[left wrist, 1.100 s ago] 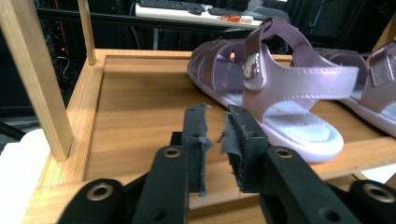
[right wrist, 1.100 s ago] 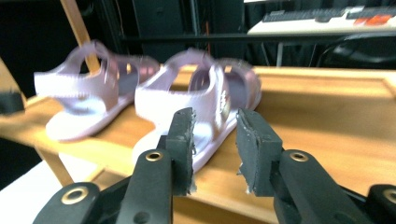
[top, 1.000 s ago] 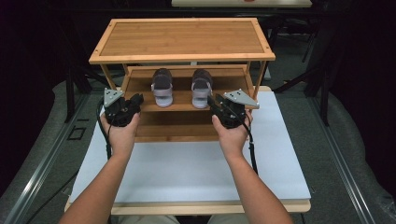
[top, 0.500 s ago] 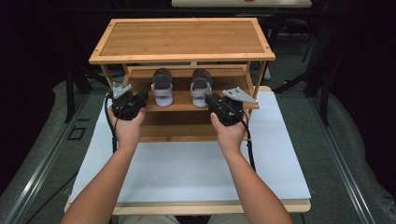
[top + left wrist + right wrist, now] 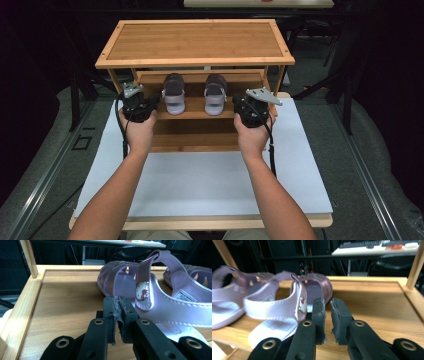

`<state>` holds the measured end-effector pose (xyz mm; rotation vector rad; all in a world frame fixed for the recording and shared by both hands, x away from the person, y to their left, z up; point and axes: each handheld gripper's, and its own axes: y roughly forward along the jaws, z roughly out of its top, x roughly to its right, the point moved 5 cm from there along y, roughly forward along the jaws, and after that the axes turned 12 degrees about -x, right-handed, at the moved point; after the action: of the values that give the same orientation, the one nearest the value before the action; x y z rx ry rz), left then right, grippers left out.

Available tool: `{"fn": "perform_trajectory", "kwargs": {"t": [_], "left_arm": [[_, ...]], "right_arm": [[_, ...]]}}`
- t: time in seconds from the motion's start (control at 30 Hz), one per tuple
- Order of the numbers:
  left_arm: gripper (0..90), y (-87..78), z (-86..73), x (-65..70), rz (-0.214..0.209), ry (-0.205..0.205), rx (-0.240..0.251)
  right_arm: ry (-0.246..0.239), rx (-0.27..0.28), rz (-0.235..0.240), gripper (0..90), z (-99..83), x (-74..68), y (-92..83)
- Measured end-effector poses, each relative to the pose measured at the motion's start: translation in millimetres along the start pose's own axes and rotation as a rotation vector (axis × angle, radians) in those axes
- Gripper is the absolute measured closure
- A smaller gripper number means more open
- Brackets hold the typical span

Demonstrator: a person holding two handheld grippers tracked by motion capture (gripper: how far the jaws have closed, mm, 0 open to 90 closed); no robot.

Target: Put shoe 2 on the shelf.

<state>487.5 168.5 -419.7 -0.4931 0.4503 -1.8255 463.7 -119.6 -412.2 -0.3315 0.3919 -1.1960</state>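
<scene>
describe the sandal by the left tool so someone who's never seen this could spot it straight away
Start at the bamboo shoe rack at the far end of the white table. On its middle shelf stand two lilac sandals side by side. The one meant is the left sandal, nearest the left tool; the right sandal sits nearer the right tool.
</scene>
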Motion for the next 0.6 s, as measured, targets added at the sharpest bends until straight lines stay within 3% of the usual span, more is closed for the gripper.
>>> {"fn": "perform_trajectory", "kwargs": {"t": [0.03, 0.2, 0.33, 0.6], "left_arm": [[84.2, 0.8, 0.5, 0.2, 0.005, 0.004, -0.007], [84.0, 7.6, 0.8, 3.6, 0.004, 0.013, -0.050], [84.7, 9.9, 0.8, 4.7, -0.012, 0.003, -0.056], [85.0, 12.3, 3.2, 7.2, -0.019, 0.008, -0.072]], "right_arm": [[-0.009, -0.019, -0.028, 81.8, 0.2, 0.4, 5.2], [-0.016, -0.071, -0.033, 83.4, 1.1, -2.7, 19.9], [-0.021, -0.109, -0.011, 88.1, 1.5, -13.4, 28.7], [-0.011, -0.140, 0.036, 88.8, 0.0, -22.1, 36.3]]}}
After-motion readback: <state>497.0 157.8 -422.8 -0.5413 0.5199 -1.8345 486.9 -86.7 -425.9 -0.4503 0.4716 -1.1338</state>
